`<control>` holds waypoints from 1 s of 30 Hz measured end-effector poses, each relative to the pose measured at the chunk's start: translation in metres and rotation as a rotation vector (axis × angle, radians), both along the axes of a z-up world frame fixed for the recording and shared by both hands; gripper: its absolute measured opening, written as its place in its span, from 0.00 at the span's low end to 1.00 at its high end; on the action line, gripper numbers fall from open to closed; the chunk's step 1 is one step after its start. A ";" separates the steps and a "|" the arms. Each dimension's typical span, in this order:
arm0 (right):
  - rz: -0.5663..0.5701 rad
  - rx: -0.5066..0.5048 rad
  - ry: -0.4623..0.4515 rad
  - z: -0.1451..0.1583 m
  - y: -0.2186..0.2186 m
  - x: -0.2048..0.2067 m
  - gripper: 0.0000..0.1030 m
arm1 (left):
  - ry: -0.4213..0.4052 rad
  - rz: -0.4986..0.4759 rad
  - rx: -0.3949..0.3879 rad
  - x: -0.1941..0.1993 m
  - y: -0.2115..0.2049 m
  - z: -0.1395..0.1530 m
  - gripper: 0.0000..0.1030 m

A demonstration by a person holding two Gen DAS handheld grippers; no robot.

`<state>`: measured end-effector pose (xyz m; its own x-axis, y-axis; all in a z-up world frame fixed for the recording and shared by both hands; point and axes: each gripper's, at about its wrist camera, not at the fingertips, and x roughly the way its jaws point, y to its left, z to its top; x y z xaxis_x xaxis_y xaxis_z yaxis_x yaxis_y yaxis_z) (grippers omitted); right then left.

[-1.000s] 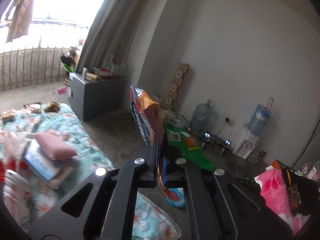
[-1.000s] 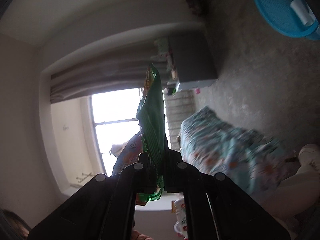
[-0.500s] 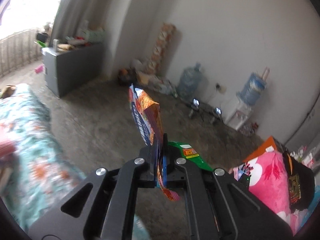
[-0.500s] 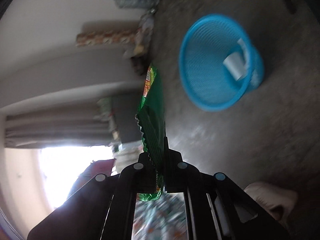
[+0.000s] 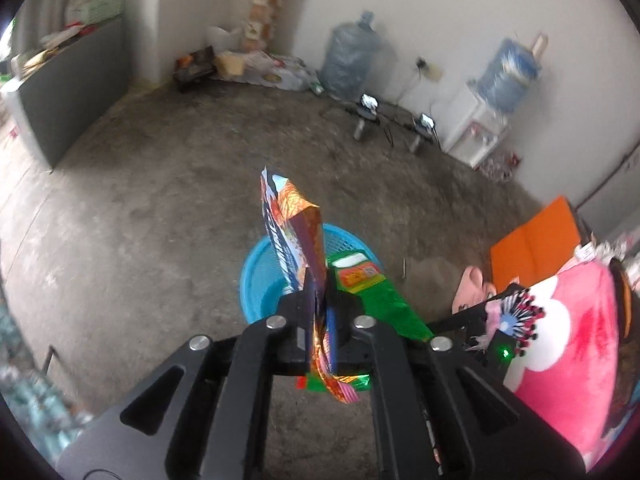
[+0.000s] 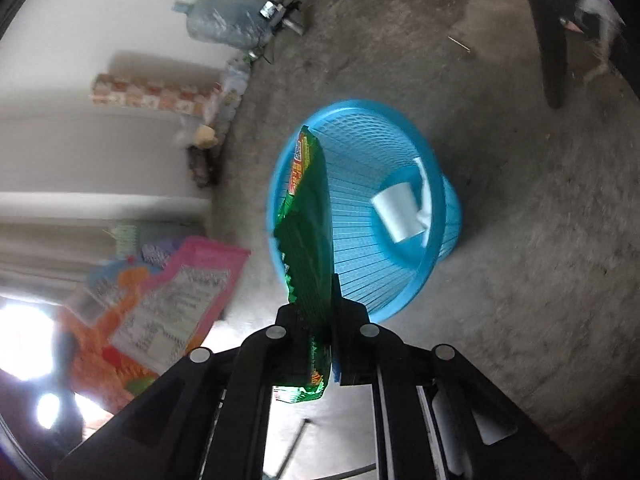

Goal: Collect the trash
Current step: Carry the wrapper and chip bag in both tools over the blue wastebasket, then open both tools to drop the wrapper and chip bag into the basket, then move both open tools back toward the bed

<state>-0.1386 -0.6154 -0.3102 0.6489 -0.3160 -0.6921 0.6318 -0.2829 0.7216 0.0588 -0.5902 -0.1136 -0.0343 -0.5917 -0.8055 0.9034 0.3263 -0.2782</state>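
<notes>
Above the blue basket (image 6: 436,204), orange wrapper (image 5: 294,236) between opening left jaws, green wrapper (image 6: 310,216) between opening right jaws

Both wrists overlook basket (image 5: 256,280) — shared.

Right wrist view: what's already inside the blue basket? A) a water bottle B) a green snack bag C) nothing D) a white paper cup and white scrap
D: the right wrist view shows a white cup lying on its side with a white scrap beside it at the bottom of the blue basket; the green wrapper is between the right gripper's fingers, not yet in the basket.
</notes>
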 end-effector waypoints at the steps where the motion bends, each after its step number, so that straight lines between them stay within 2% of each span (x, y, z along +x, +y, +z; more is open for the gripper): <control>1: 0.003 0.017 0.015 -0.007 -0.008 0.001 0.30 | 0.004 0.000 0.032 -0.001 -0.009 -0.009 0.34; 2: 0.010 0.031 0.032 -0.013 -0.014 0.002 0.41 | 0.013 0.017 0.068 -0.001 -0.015 -0.019 0.59; 3: 0.010 0.039 0.053 -0.016 -0.016 0.000 0.53 | 0.020 0.032 0.068 -0.002 -0.018 -0.023 0.60; 8: -0.018 0.010 0.051 -0.016 -0.008 -0.017 0.56 | 0.063 0.054 0.022 -0.002 -0.002 -0.014 0.60; 13: -0.072 -0.018 0.046 -0.009 0.010 -0.035 0.58 | 0.033 0.081 -0.049 -0.002 0.014 0.026 0.65; 17: -0.100 -0.045 0.036 0.004 0.029 -0.048 0.58 | -0.002 0.076 -0.125 -0.013 0.042 0.075 0.69; 21: -0.068 -0.105 0.062 0.031 0.042 -0.048 0.58 | -0.031 0.072 -0.203 -0.026 0.084 0.125 0.78; 25: 0.005 -0.173 0.080 0.063 0.054 -0.036 0.58 | -0.051 0.096 -0.286 -0.034 0.138 0.172 0.81; 30: 0.150 -0.300 0.119 0.117 0.072 -0.006 0.58 | -0.048 0.160 -0.302 -0.030 0.207 0.211 0.82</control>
<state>-0.1449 -0.5437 -0.1932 0.6239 -0.4241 -0.6564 0.7349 0.0328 0.6774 0.0289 -0.3833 0.0978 0.1117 -0.7983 -0.5919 0.8621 0.3741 -0.3419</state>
